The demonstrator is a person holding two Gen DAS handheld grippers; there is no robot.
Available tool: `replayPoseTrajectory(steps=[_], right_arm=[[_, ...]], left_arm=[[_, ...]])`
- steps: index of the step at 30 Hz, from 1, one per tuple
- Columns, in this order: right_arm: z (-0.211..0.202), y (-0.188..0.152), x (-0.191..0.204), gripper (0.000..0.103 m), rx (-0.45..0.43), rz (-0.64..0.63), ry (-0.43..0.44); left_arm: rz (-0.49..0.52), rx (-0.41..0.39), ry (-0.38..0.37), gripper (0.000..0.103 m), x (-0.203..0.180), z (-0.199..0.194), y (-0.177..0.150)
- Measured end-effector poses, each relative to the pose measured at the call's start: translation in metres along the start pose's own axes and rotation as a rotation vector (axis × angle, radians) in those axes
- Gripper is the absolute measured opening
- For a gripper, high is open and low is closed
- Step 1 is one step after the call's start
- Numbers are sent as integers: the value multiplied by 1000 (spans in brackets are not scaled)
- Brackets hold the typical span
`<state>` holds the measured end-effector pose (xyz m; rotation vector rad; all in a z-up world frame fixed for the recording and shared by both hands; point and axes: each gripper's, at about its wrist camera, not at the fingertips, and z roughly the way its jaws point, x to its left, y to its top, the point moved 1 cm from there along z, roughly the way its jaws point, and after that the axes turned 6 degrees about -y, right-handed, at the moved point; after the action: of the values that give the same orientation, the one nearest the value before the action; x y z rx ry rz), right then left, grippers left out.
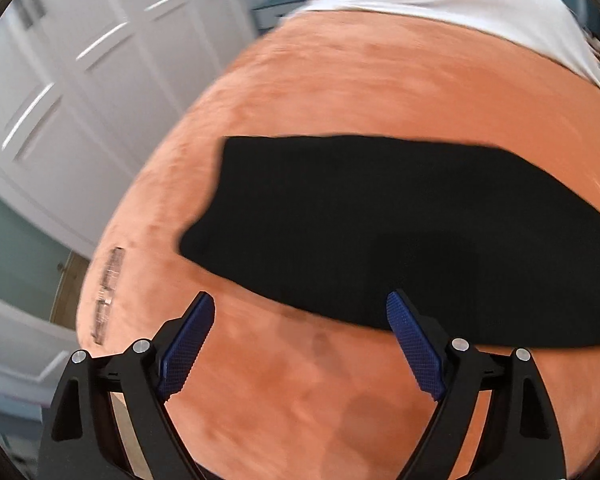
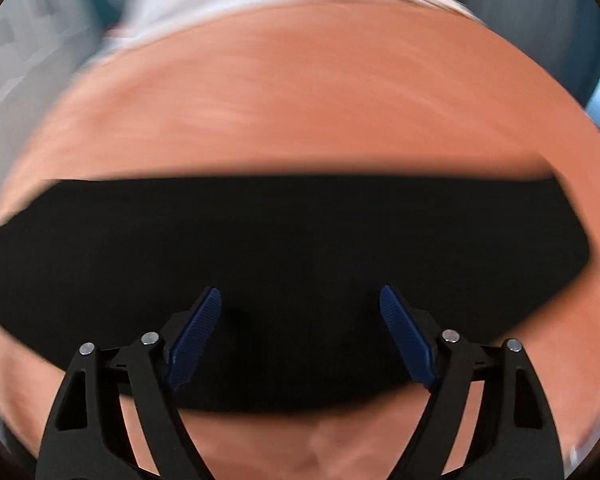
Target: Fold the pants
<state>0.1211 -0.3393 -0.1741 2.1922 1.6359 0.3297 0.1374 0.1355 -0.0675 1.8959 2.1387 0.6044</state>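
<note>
Pants [image 1: 400,236] – black, lying flat as long band on orange blanket [image 1: 340,92], apparently laid out for next fold.
Left gripper [image 1: 300,308]: jaws spread wide, nothing between; pants just ahead, extending right of tool.
Right gripper [image 2: 300,300]: jaws apart, empty – pants directly beneath and ahead, spanning both sides.

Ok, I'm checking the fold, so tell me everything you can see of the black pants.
The black pants lie flat on the orange plush cover as one long, narrow band, apparently already folded lengthwise. The fabric looks plain, matte and dark; blur hides seams and details. One end shows a slanted edge in the left wrist view. Both tongs stand open above them, nothing gripped; only the cover touches them.
</note>
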Motion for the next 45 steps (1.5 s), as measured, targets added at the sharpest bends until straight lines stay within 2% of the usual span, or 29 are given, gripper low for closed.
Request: replayPoseTrajectory(steps=[1, 2, 4, 5, 6, 9, 11, 12, 13, 14, 15, 16, 19, 21, 22, 24, 27, 29, 30, 32, 33, 35, 37, 38, 39, 41, 42, 44, 45], right_arm=[[2, -7, -49, 55, -6, 57, 17], [-2, -8, -74, 47, -14, 108, 39], [-16, -9, -133, 48, -16, 253, -28], [-22, -7, -156, 48, -38, 307, -10], [-25, -4, -169, 47, -57, 332, 21], [-18, 11, -195, 47, -74, 319, -12], [-3, 19, -195, 48, -52, 299, -42], [6, 21, -196, 44, -35, 272, -52], [13, 21, -193, 31, -24, 242, -67], [19, 20, -186, 27, -19, 220, -82], [17, 21, -182, 14, -25, 200, -81], [12, 24, -178, 13, -33, 185, -66], [-3, 20, -192, 13, -85, 183, -98], [23, 16, -202, 15, -15, 205, -96], [27, 14, -202, 17, -15, 204, -96], [16, 21, -195, 23, -33, 182, -110], [-11, 30, -187, 23, -107, 187, -123], [-22, 38, -174, 23, -149, 148, -99], [-23, 45, -163, 23, -155, 117, -59], [-11, 58, -146, 22, -138, 69, -2], [7, 65, -138, 19, -93, 40, 3], [47, 73, -140, 18, 12, 20, -61], [56, 82, -171, 12, 17, 180, -3], [49, 85, -177, 12, 5, 232, -8], [35, 89, -177, 18, -39, 257, -10], [20, 91, -163, 19, -75, 200, 15], [27, 88, -153, 27, -58, 121, -5], [52, 79, -157, 28, 26, 55, -107], [51, 77, -167, 27, 6, 97, -61]], left_arm=[[29, 4, -16, 86, -17, -5, -5], [45, 5, -20, 86, -27, -8, -7], [74, 11, -35, 86, -52, -18, -15], [77, 20, -58, 86, -66, -23, -19], [79, 29, -75, 86, -77, -25, -23], [93, 60, -110, 86, -104, -31, -33], [115, 69, -111, 86, -119, -36, -38], [127, 67, -102, 86, -124, -38, -40], [135, 64, -93, 86, -127, -40, -41], [146, 64, -78, 86, -129, -41, -42], [152, 66, -70, 86, -129, -42, -41], [155, 69, -63, 86, -128, -42, -41], [141, 72, -41, 86, -123, -42, -41], [122, 94, -35, 86, -117, -36, -41], [110, 109, -33, 86, -113, -34, -41], [83, 120, -32, 86, -104, -32, -43], [63, 127, -25, 86, -92, -30, -47], [62, 142, -10, 86, -88, -25, -50], [58, 150, -5, 86, -87, -23, -52], [45, 162, -6, 86, -83, -22, -54], [40, 164, -7, 86, -83, -22, -54], [37, 159, 2, 86, -79, -25, -54], [30, 144, 22, 86, -70, -28, -53], [25, 142, 28, 87, -66, -29, -53], [13, 145, 33, 87, -60, -27, -53], [-5, 170, 31, 87, -53, -19, -54], [-18, 187, 28, 87, -49, -13, -54], [-32, 203, 23, 87, -47, -10, -54], [-43, 202, 15, 87, -45, -11, -54]])
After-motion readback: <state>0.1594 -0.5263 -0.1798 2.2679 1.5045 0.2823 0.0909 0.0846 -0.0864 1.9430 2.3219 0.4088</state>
